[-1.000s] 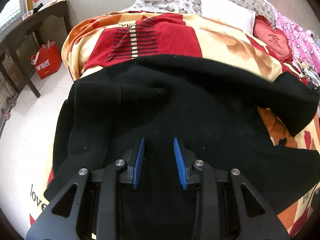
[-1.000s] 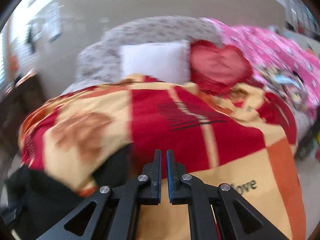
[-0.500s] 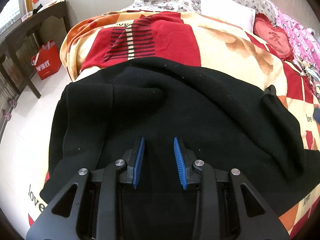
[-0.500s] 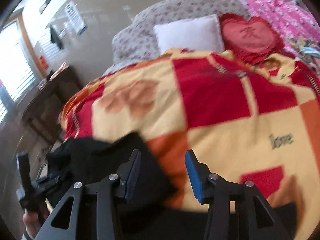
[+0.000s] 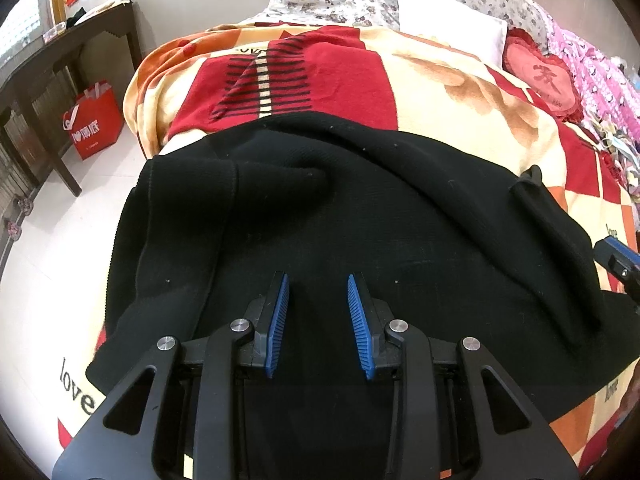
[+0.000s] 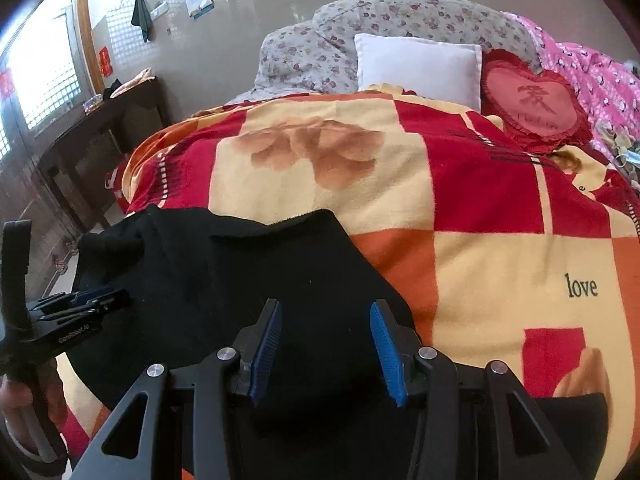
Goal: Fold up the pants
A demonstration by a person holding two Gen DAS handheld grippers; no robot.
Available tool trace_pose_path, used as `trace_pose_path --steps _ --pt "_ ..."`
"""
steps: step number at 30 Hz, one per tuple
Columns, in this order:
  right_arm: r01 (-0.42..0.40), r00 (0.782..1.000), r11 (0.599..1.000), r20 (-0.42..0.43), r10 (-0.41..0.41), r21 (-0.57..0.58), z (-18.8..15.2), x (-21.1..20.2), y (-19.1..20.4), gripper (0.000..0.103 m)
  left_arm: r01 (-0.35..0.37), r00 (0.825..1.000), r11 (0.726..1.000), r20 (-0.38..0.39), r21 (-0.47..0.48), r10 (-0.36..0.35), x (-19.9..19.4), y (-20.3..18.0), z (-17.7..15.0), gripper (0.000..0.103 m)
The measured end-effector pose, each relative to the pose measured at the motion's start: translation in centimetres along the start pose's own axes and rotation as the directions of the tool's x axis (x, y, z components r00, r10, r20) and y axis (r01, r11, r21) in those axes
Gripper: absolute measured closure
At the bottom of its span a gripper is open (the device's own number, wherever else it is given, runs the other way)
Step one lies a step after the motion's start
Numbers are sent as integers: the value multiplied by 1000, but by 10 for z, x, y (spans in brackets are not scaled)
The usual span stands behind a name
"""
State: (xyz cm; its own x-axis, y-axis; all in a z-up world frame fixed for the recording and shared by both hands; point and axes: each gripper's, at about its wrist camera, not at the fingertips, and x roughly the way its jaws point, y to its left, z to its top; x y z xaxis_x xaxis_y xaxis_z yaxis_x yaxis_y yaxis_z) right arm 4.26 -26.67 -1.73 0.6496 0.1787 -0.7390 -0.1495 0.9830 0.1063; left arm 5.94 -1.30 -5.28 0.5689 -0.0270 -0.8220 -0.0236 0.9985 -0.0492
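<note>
The black pants (image 5: pixel 360 216) lie folded across a red, orange and cream blanket (image 5: pixel 440 80) on the bed. My left gripper (image 5: pixel 318 280) is open and empty, just above the near part of the pants. My right gripper (image 6: pixel 325 308) is open and empty over the pants' right end (image 6: pixel 248 264). The right gripper shows at the right edge of the left wrist view (image 5: pixel 616 258). The left gripper shows at the left of the right wrist view (image 6: pixel 80 300).
A white pillow (image 6: pixel 416 68), a red heart cushion (image 6: pixel 536 104) and a floral quilt (image 6: pixel 380 28) lie at the bed's head. A pink cover (image 6: pixel 600 80) lies at the right. A dark wooden table (image 5: pixel 48 64) and a red bag (image 5: pixel 94 120) stand left of the bed.
My right gripper has opened, let go of the pants' end on the folded pile, and dropped low over it. The left gripper has stayed open in place.
</note>
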Motion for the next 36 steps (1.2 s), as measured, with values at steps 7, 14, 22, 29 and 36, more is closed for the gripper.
trace_pose_path --steps 7,14,22,29,36 --pt "-5 1000 1000 -5 5 6 1 1 -1 59 5 1000 1000 0 -4 -5 -3 -1 -1 65" --pt "-51 999 999 8 51 16 3 -1 6 59 24 1000 999 14 -45 -23 -8 10 5 48" --pt "-121 993 990 -24 120 -78 9 18 50 58 41 999 993 28 -108 -38 -10 28 15 47" --pt "-93 994 991 -64 87 -95 9 54 57 71 51 999 990 23 -130 -48 -8 37 21 47" --pt "-71 987 991 152 53 113 22 -2 -18 98 75 997 980 27 -185 -71 -10 53 26 47"
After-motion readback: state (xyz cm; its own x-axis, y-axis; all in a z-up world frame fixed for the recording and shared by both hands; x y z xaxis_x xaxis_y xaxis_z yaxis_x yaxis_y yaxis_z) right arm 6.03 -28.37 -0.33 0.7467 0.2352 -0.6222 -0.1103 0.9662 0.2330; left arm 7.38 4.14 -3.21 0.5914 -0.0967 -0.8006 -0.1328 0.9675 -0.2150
